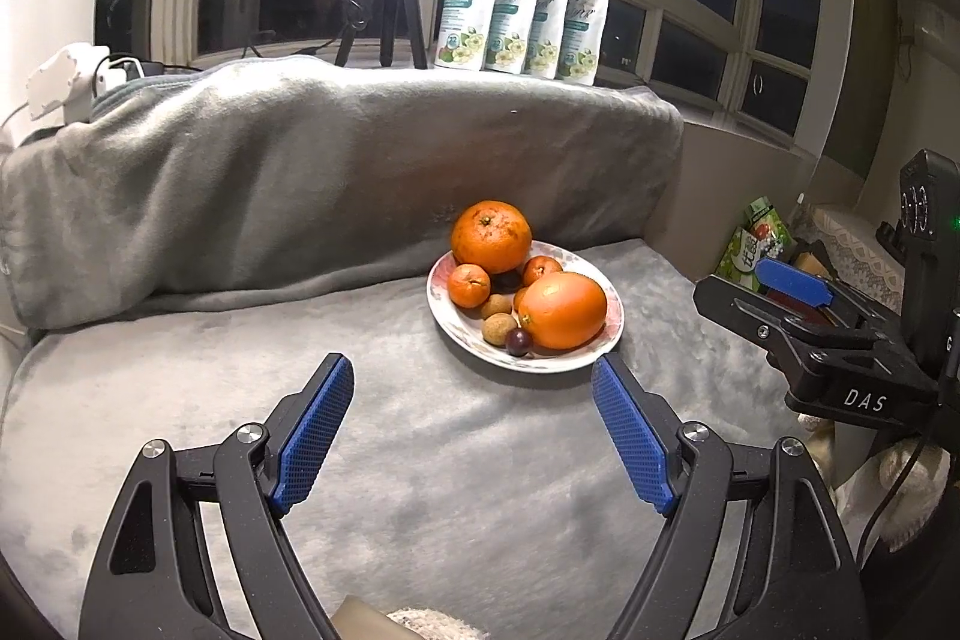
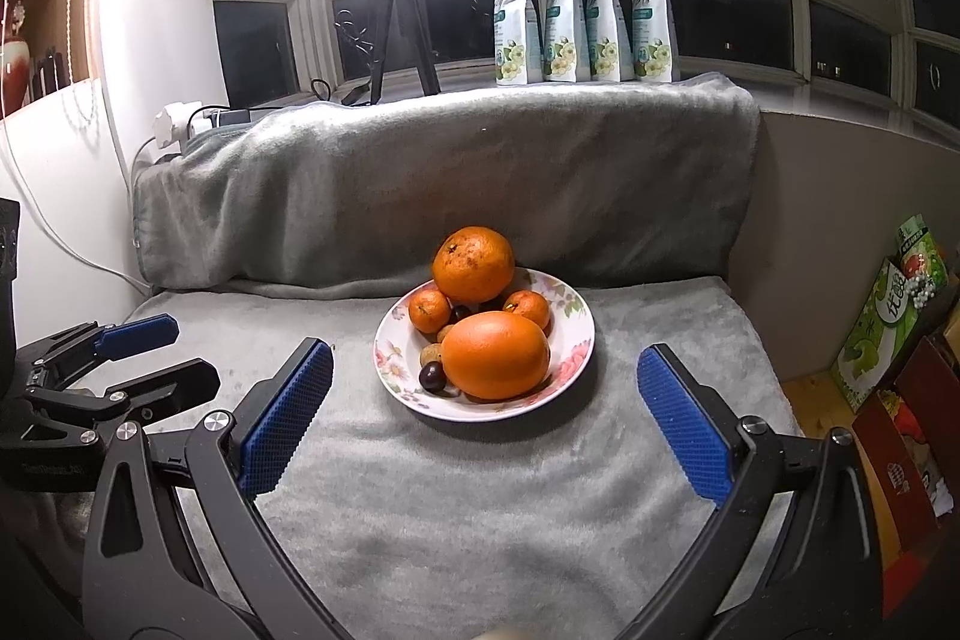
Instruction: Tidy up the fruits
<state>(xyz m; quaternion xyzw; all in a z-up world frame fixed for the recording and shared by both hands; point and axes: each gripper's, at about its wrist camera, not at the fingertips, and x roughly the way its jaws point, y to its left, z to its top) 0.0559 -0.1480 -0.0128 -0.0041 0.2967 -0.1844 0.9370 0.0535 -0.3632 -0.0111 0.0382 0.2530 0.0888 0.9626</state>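
A floral plate (image 2: 570, 304) on the grey blanket (image 2: 480, 490) holds the fruit: a big orange (image 2: 495, 363) at its near side, a rough-skinned orange (image 2: 474, 263) at its far side, and small tangerines, brown longans and dark grapes between them. Short of the plate, the left gripper (image 1: 471, 430) and right gripper (image 2: 483, 415) both hang with blue pads spread wide, gripping nothing.

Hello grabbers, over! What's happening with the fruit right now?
Left gripper open, empty. Right gripper open, empty. Fruit piled on flowered plate, untouched. Grey blanket ahead, nothing blocking.
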